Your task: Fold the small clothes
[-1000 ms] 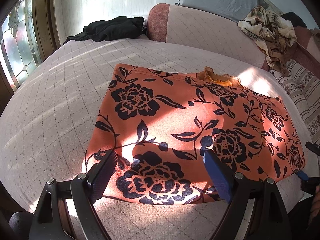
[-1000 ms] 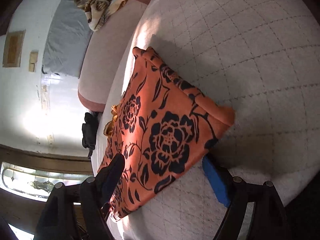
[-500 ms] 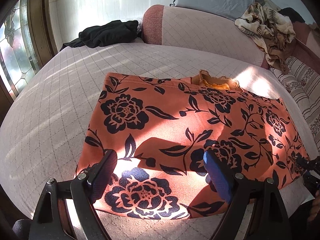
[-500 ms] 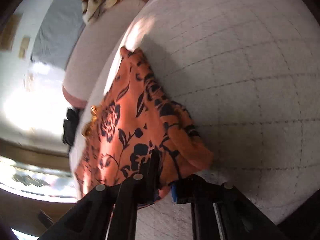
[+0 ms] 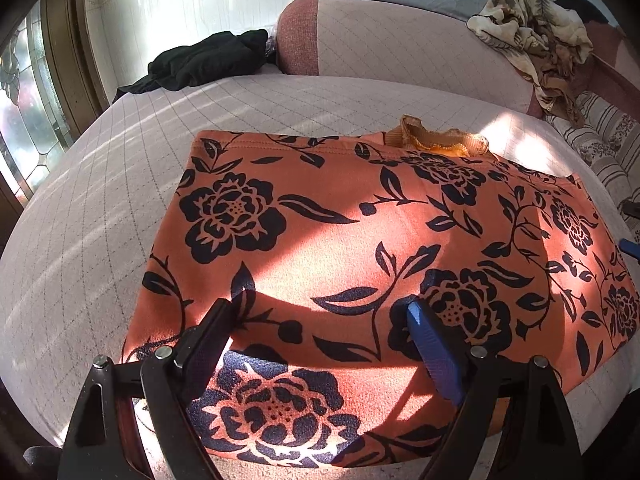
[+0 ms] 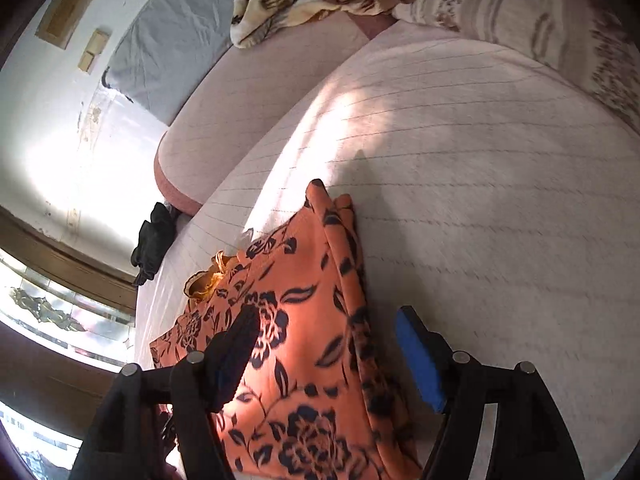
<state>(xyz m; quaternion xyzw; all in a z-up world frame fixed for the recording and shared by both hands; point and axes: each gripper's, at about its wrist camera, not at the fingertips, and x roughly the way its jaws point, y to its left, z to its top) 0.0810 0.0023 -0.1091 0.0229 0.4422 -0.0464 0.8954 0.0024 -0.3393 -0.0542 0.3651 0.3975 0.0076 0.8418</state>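
Note:
An orange garment with black flowers (image 5: 360, 248) lies flat on a pale quilted bed (image 5: 100, 208), a ruffled orange neckline (image 5: 436, 138) at its far edge. My left gripper (image 5: 320, 320) is open, fingers spread just above the garment's near part. In the right wrist view the garment (image 6: 304, 340) lies with its folded right edge between the fingers. My right gripper (image 6: 326, 330) is open, its left finger over the cloth and its blue-padded finger (image 6: 420, 360) beside the edge, over the bed.
A black garment (image 5: 200, 62) lies at the bed's far left by the wall. A pink bolster (image 5: 400, 40) runs along the back with a patterned brown cloth (image 5: 536, 28) on it. A striped pillow (image 5: 600, 140) is at right. A stained-glass window (image 5: 24, 120) is at left.
My right gripper, shut on the garment's corner half a second ago, has opened and let it go. My left gripper has moved forward over the garment, staying open.

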